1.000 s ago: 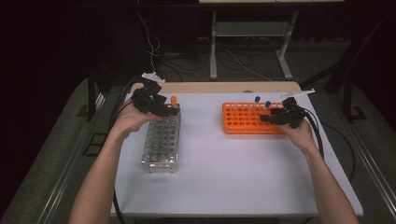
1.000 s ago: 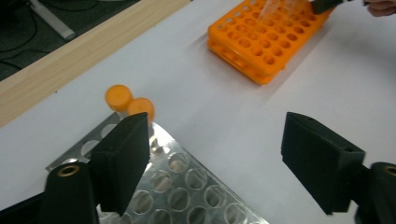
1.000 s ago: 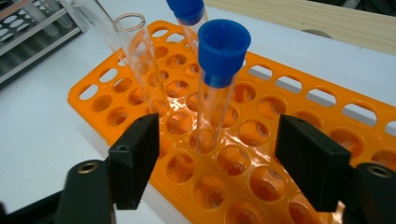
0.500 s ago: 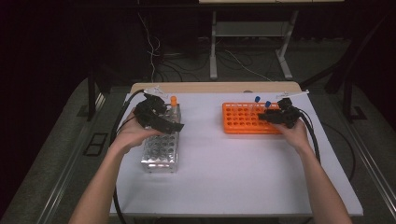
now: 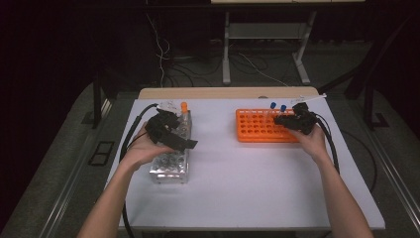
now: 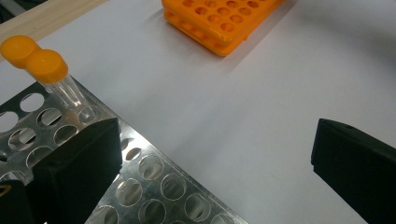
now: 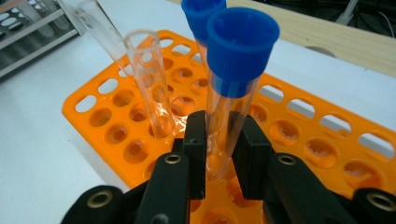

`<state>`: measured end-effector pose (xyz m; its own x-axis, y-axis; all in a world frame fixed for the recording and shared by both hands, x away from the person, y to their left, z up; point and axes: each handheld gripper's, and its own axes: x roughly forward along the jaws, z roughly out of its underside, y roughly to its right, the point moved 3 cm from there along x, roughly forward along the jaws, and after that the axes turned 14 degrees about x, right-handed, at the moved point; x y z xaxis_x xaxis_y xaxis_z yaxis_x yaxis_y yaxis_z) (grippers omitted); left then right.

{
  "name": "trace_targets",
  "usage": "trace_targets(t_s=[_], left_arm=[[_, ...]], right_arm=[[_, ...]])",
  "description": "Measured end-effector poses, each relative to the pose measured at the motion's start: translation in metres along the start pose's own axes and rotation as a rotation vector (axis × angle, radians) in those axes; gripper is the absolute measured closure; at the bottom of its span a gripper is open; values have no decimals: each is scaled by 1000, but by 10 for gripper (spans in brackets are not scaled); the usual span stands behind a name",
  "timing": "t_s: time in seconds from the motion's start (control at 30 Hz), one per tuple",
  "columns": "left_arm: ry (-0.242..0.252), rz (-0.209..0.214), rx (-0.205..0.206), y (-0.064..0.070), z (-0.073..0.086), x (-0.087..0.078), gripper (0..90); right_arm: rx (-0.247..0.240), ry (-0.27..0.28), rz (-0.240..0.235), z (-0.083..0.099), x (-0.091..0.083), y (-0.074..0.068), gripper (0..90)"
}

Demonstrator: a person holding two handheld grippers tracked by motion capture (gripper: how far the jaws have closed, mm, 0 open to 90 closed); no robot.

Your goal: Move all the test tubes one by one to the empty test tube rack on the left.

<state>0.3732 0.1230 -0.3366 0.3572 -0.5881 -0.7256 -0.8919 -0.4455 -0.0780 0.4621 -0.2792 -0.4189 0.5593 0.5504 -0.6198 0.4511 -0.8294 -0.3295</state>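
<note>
My right gripper is shut on a blue-capped tube whose lower end sits in the orange rack. A second blue-capped tube stands just behind it, and two uncapped clear tubes lean in holes to its left. In the high view this right gripper is at the orange rack's far right end. My left gripper is open and holds nothing, with one jaw over the metal-topped clear rack and the other over bare table. Two orange-capped tubes stand at that rack's far corner.
The white table has open surface between the two racks and toward the near edge. A wooden strip runs along the far edge. Cables trail from both grippers off the table's sides. The floor beyond is dark, with a stand's legs.
The left gripper has drawn back from the orange-capped tubes toward the person, over the clear rack's middle. The right gripper has shifted slightly left at the blue-capped tubes.
</note>
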Motion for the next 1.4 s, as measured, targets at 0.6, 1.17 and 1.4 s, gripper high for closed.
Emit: trace_targets(t_s=[0.6,1.17,1.4], left_arm=[[-9,-4,20,4,-6,0,3],[-6,15,69,15,-18,0,5],[3,39,100,24,-27,1,16]], right_arm=[[-86,1,-17,-14,-43,-25,760],[-173,-71,-96,-5,-64,-68,760],[-234,-115,-150,4,-65,-96,759]])
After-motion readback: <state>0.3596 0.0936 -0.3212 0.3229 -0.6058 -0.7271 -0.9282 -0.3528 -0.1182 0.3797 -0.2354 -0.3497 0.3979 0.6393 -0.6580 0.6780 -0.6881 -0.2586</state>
